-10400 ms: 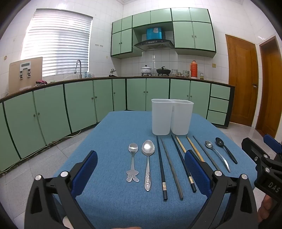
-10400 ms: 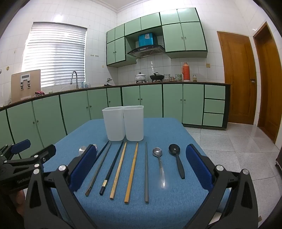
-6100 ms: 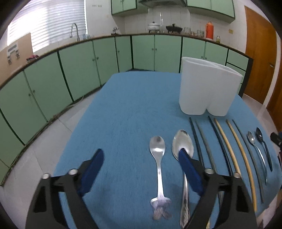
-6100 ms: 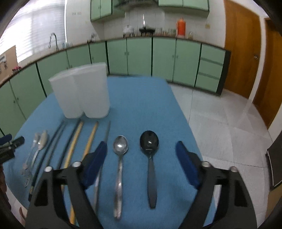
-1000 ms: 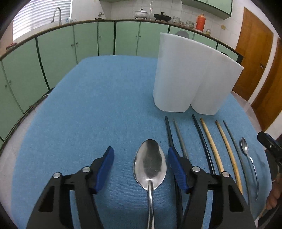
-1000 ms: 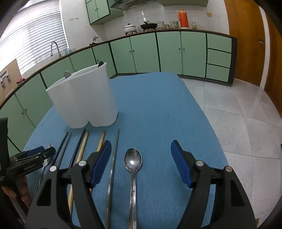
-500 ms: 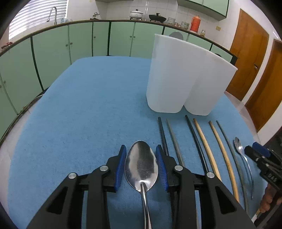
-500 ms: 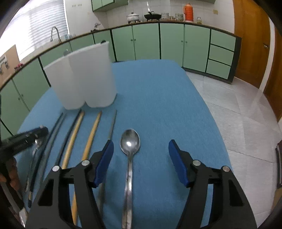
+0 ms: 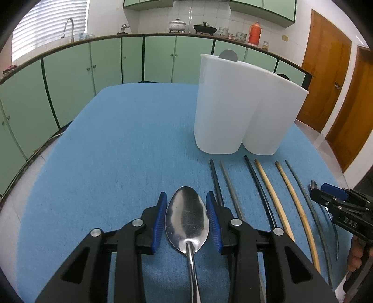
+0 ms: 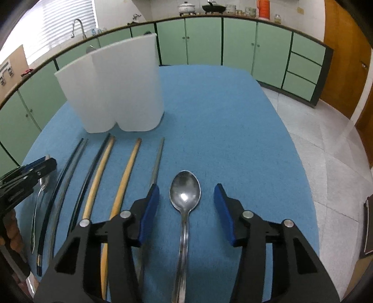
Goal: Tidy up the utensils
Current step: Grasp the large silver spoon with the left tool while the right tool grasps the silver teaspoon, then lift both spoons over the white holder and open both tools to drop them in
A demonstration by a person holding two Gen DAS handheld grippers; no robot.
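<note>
Beyond the far edge of the table [image 9: 121,144], under its blue cloth, a run of green cabinets [image 9: 158,60] curves round the room beneath a dark worktop. On that worktop stand a white pot [image 9: 177,24], a black pan [image 9: 205,27] and an orange flask [image 9: 254,33]. A tap [image 9: 67,26] rises by the window blinds [image 9: 49,21]. Wooden doors [image 9: 326,79] stand on the right, over a pale tiled floor [image 10: 326,149].

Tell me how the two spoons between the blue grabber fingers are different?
The big spoon has a wide bowl; the small spoon has a narrower one. The left gripper hugs the big spoon's bowl edges; the right gripper is closing but leaves gaps beside the small spoon. Both are shiny metal, face up on the blue cloth.
</note>
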